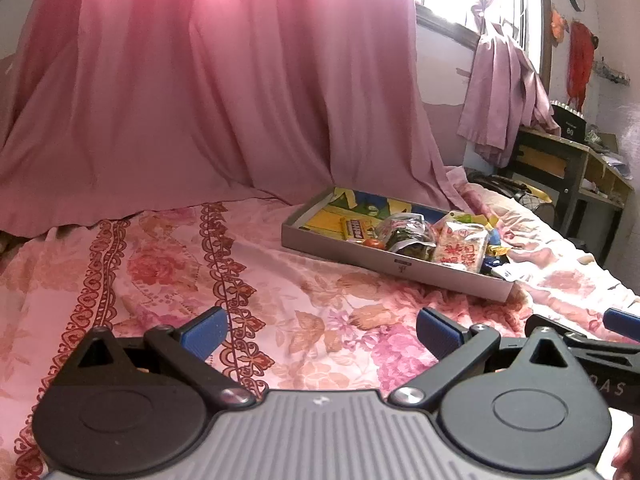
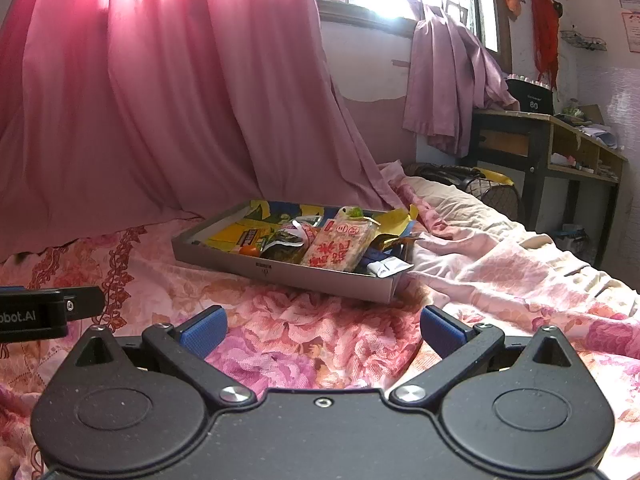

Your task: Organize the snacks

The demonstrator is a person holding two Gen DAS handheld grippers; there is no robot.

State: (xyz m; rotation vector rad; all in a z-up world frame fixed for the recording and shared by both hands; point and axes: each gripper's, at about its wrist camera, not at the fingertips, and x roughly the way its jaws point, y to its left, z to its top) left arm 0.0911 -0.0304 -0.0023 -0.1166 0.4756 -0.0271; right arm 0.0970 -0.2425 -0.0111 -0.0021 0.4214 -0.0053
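Presently, catalogued left to right:

Curtain: pink curtain (image 1: 200, 92) hanging behind the bed, its hem pooled on the cover.

Bedspread: floral bedspread (image 1: 168, 280), pink and orange, rumpled toward the right.

Left gripper: left gripper (image 1: 318, 334) held low over the bedspread, blue pads spread wide, nothing between them; well short of the tray.

Tray: shallow grey cardboard tray (image 2: 320, 276) on the bedspread ahead of both tools, its floor lined with a yellow and blue print.

Snacks: yellow snack bar (image 2: 250, 236), small orange-red round item (image 2: 250, 250), dark green seaweed packet (image 2: 286, 250), red-and-white rice cracker pack (image 2: 340, 246) and white sachet (image 2: 386, 267) overhanging the right corner; all crowded into the tray's right part, overlapping, the left part bare.

Right gripper: right gripper (image 2: 324, 330) beside the left one, jaws equally wide, holding nothing; tray straight ahead, near.

Desk: wooden desk (image 2: 560, 136) by the far wall, cluttered.

Stage, judged: every snack seen lies in the tray; this fits either a gathering done or a heap awaiting sorting.

Next move, judged: any grasp calls for a forward reach and a light pinch on crinkly wrappers.
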